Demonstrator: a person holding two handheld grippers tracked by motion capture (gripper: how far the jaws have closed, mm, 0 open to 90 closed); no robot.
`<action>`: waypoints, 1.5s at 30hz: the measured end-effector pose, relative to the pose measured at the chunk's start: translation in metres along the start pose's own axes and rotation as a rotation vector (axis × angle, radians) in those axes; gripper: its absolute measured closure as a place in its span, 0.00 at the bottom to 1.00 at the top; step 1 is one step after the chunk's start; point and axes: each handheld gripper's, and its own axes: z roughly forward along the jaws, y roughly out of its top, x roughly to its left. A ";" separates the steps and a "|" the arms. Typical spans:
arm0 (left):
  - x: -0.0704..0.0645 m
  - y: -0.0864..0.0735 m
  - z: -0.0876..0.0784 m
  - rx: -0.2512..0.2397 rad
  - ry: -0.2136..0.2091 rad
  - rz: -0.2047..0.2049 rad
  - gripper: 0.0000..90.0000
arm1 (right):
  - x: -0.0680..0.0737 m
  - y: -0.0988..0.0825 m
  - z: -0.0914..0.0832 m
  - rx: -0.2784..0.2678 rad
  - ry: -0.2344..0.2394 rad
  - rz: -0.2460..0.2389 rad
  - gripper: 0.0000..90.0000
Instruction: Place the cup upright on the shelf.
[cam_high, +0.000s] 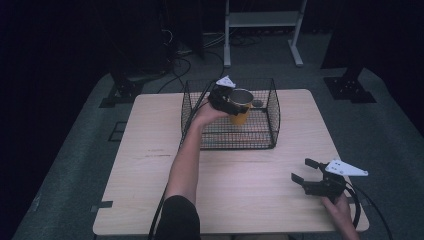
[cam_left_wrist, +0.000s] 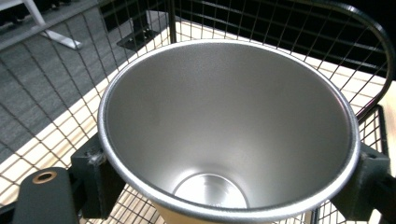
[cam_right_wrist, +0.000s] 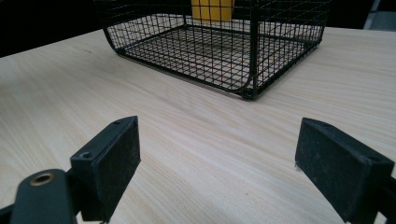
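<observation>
High view: left tool (cam_high: 231, 102) clamped on a yellow cup (cam_high: 240, 107) with a steel inside, held within the black wire basket (cam_high: 273, 115) at the far middle of the wooden surface (cam_high: 150, 150). Right tool (cam_high: 306, 171) sits near the surface's near right corner, jaws spread wide, gripping nothing, well apart from the basket.

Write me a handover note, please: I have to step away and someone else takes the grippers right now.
Left gripper: shut on the yellow metal cup, holding it upright inside the black wire basket; whether the cup touches the basket floor can't be told.
Right gripper: open, holding nothing, low over the wooden table at its near right corner.
Done: cup brought into the basket.
Left: set the cup down, release it, withdraw the left gripper.
</observation>
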 end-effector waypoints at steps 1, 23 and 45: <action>0.000 -0.002 0.004 0.024 -0.001 0.005 0.16 | 0.000 0.000 0.000 -0.001 0.001 -0.001 0.14; 0.002 -0.012 0.020 0.135 0.001 0.012 0.15 | 0.000 0.000 0.000 -0.003 0.002 0.004 0.14; -0.002 -0.014 0.022 0.154 0.006 0.038 0.11 | 0.000 0.000 0.000 -0.004 0.004 0.001 0.14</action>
